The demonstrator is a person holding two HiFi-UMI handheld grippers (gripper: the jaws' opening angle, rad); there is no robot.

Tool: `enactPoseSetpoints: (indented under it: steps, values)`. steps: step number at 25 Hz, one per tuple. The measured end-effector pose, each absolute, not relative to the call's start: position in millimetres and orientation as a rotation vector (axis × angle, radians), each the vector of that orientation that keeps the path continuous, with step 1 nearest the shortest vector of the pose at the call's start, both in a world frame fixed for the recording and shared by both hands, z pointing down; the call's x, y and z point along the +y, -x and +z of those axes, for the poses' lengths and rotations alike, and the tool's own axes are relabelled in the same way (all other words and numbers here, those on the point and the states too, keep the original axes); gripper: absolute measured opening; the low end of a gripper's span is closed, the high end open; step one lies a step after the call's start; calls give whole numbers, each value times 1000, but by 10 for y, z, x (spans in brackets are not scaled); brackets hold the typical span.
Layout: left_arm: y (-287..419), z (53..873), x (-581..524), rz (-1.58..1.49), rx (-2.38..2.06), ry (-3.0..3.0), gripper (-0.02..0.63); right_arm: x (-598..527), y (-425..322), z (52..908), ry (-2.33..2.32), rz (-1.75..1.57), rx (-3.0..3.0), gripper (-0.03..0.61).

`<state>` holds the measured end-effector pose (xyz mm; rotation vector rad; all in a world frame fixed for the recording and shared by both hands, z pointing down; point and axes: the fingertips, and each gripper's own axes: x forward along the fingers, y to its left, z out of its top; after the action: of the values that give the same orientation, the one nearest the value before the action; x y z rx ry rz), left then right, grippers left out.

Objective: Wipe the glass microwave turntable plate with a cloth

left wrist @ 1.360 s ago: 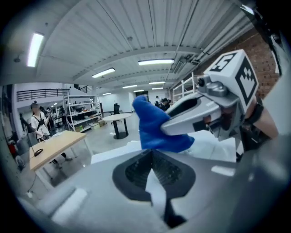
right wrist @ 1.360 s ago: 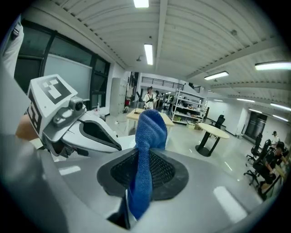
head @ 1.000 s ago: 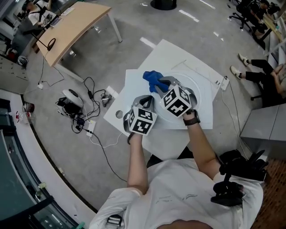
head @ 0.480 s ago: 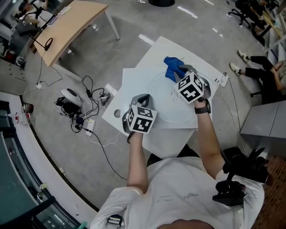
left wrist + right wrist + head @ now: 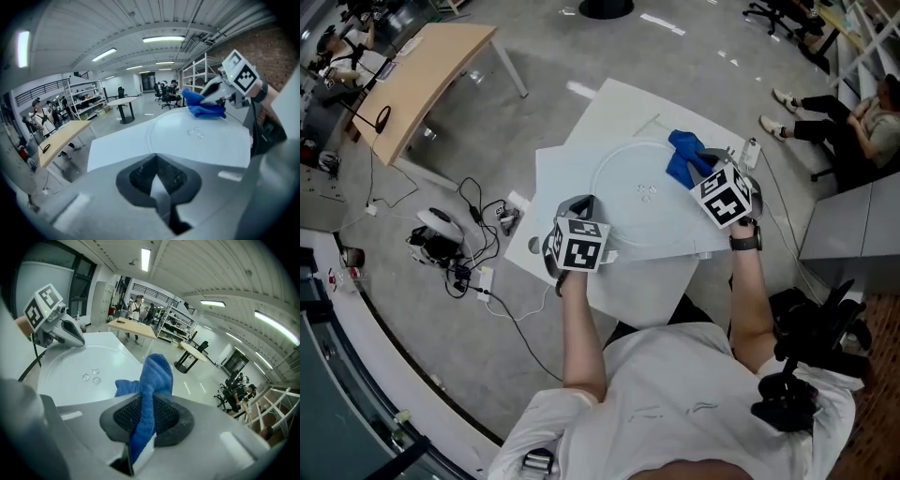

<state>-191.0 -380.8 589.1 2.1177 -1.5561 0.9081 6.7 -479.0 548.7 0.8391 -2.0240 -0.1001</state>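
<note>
Pinching the blue cloth point(image 5: 682, 153) tight, the right claw point(image 5: 701, 165) sat at the far right rim of the plate point(image 5: 628, 214) on the desk point(image 5: 649, 291), so the glass lay leftward toward the left claw point(image 5: 582, 208), which rested with its jaws together at the near left rim.

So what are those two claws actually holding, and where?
The right gripper pinches the blue cloth by a bunched fold; the left gripper seems to clamp the glass plate's near rim.
</note>
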Motion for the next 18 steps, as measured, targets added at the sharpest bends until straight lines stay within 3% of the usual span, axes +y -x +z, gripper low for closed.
enactPoseSetpoints:
  steps: [8,18]
  values:
    - [1867,5839,-3750,862,-1532,-2146,0,-4073,-458,5588,-790,76,-1999,60]
    - [1827,5885,-3750,857,-1504,-2168,0,-3333,107,5691,-519,114,-2101,60]
